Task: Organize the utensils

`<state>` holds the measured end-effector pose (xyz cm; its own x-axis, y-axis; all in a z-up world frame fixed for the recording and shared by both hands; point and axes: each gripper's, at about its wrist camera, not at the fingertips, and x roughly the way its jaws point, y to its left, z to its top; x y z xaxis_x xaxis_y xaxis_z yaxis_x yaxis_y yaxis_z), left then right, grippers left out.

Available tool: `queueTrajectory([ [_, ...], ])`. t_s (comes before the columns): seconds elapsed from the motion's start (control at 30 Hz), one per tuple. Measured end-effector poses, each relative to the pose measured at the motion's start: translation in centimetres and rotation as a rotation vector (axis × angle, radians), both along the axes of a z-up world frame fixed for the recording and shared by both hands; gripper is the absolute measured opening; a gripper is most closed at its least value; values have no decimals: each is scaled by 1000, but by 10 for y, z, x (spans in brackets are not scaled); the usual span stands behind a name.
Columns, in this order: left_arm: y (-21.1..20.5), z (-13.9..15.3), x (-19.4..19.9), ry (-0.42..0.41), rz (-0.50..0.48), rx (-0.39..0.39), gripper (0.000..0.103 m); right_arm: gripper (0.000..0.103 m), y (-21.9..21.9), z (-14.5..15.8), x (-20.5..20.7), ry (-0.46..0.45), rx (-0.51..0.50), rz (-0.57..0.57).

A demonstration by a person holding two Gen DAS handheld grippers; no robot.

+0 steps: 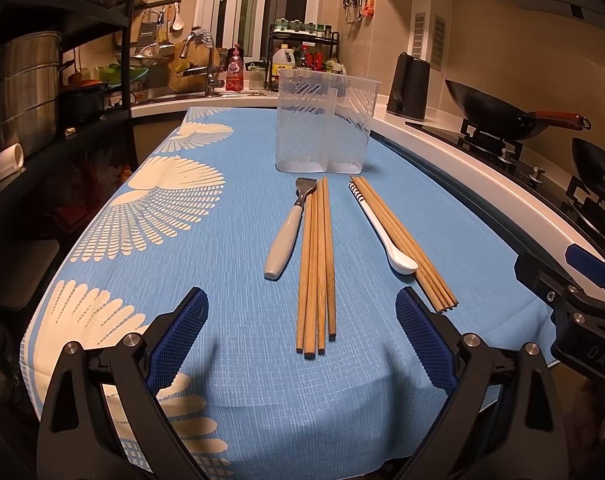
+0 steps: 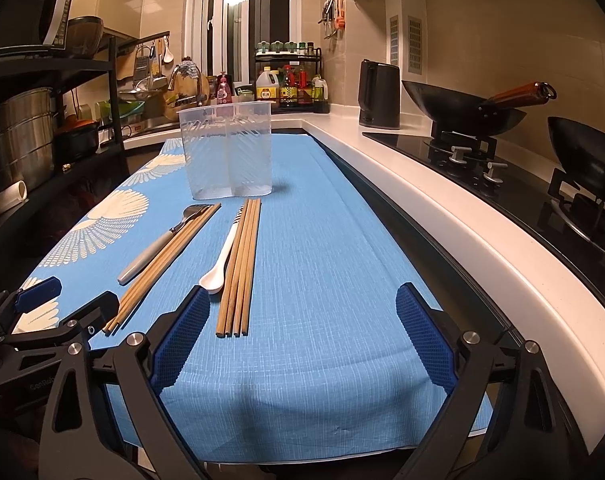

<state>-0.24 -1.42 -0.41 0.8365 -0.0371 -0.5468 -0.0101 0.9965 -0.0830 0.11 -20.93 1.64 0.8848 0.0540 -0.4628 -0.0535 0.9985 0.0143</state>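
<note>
A clear two-part plastic holder (image 1: 322,124) (image 2: 228,154) stands empty at the far end of the blue cloth. In front of it lie a grey-handled fork (image 1: 284,242) (image 2: 154,250), a left bundle of wooden chopsticks (image 1: 317,268) (image 2: 162,266), a white spoon (image 1: 386,236) (image 2: 220,262) and a right bundle of chopsticks (image 1: 406,244) (image 2: 240,270). My left gripper (image 1: 300,338) is open and empty, just short of the left bundle's near ends. My right gripper (image 2: 302,338) is open and empty, near the right bundle's ends. The right gripper also shows in the left wrist view (image 1: 582,296).
The blue cloth (image 2: 334,280) covers a narrow table. A white counter (image 2: 462,208) runs along the right with a black kettle (image 2: 378,94), woks (image 2: 462,106) and a hob. A dark shelf rack with pots (image 1: 22,84) stands left. A sink and bottles stand behind.
</note>
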Motion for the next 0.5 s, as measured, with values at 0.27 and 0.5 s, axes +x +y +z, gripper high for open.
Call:
queueTrajectory([
  [0.27,0,0,0,0,0,-2,92,91,0,0,0,0,-1,0],
  [0.5,-1,2,2,-3,-2,-3,92,91,0,0,0,2,-1,2],
])
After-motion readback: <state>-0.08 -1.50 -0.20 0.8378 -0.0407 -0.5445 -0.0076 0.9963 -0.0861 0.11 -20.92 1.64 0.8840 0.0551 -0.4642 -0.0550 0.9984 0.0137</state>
